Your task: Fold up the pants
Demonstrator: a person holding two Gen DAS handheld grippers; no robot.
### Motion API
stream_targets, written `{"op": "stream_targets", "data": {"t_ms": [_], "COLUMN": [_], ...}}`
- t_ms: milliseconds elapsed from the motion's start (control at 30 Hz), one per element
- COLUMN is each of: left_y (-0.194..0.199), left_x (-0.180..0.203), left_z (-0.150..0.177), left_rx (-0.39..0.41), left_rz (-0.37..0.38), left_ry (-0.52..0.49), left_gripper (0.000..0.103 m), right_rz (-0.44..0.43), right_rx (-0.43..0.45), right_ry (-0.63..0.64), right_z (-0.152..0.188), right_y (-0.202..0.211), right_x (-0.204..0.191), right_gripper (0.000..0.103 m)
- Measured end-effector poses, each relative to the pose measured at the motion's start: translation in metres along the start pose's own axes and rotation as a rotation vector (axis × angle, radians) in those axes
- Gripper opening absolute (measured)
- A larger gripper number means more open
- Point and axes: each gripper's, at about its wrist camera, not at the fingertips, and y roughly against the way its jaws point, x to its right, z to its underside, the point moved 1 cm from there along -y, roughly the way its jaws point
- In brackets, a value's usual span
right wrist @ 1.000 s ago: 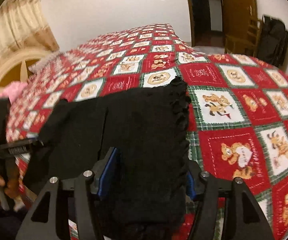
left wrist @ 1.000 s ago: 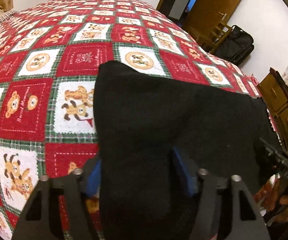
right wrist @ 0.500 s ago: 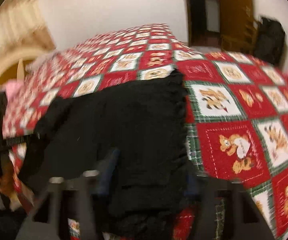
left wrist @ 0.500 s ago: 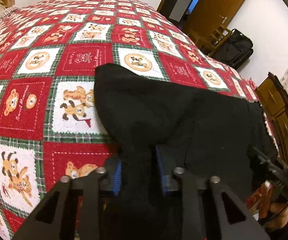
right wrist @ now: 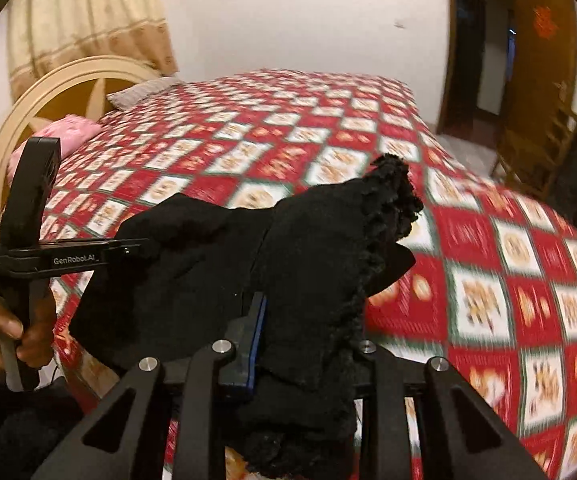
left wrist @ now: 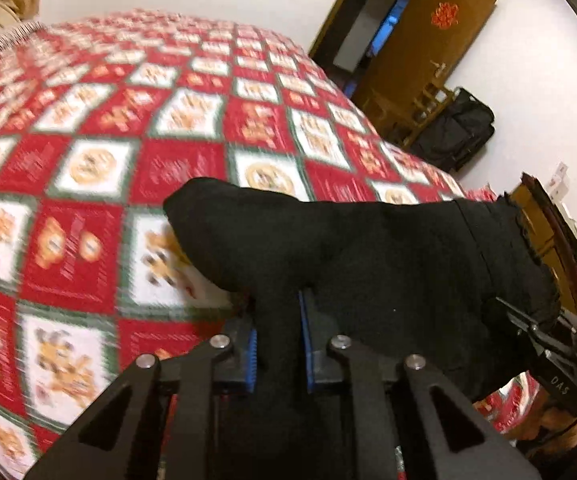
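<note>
Since a second ago the near edge of the black pants (left wrist: 368, 252) has been lifted off the bedspread (left wrist: 88, 184), pinched in the closed left gripper (left wrist: 278, 344) and right gripper (right wrist: 304, 344), apparently to be carried over for a fold.

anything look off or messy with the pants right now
Nothing damaged or spilled. The black pants are bunched between the left tongs and right tongs, lifted off the quilt, with the frilly edge sticking up unevenly.
</note>
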Motion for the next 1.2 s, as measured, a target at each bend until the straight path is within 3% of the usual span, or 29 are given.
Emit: {"op": "stream_targets", "data": {"t_ms": [367, 667, 700, 800, 900, 1000, 1100, 1200], "left_y": [0.034, 0.064, 0.060, 0.037, 0.002, -0.024, -0.023, -0.020], "left_x": [-0.071, -0.143, -0.155, -0.185, -0.213, -0.235, -0.238, -0.234], "left_z": [-0.038, -0.087, -0.093, -0.103, -0.104, -0.095, -0.086, -0.084], "left_rx": [0.110, 0.279, 0.290, 0.283, 0.220, 0.153, 0.167, 0.158], "left_rz": [-0.128, -0.436, -0.480, -0.520, -0.560, -0.598, -0.603, -0.628], "left_ry": [0.132, 0.165, 0.166, 0.190, 0.202, 0.223, 0.225, 0.207], "left_gripper": [0.017, 0.017, 0.017, 0.017, 0.017, 0.022, 0.035, 0.045], "right_rz": [-0.093, -0.221, -0.228, -0.212, -0.153, -0.088, -0.140, -0.168], "right_rx": [0.081, 0.204, 0.195, 0.145, 0.061, 0.011, -0.002, -0.018], "right_ry": [0.177, 0.286, 0.276, 0.289, 0.353, 0.365, 0.279, 0.249], "right_z": [-0.069, -0.159, -0.166, -0.177, -0.174, -0.161, -0.160, -0.159], "right_y": [-0.041, -0.132, -0.153, -0.210, -0.258, -0.287, -0.292, -0.289], "right_x": [-0.056, -0.115, -0.120, -0.134, -0.149, -0.143, -0.121, -0.115], "right_gripper": [0.027, 0.027, 0.027, 0.027, 0.029, 0.045, 0.062, 0.064]}}
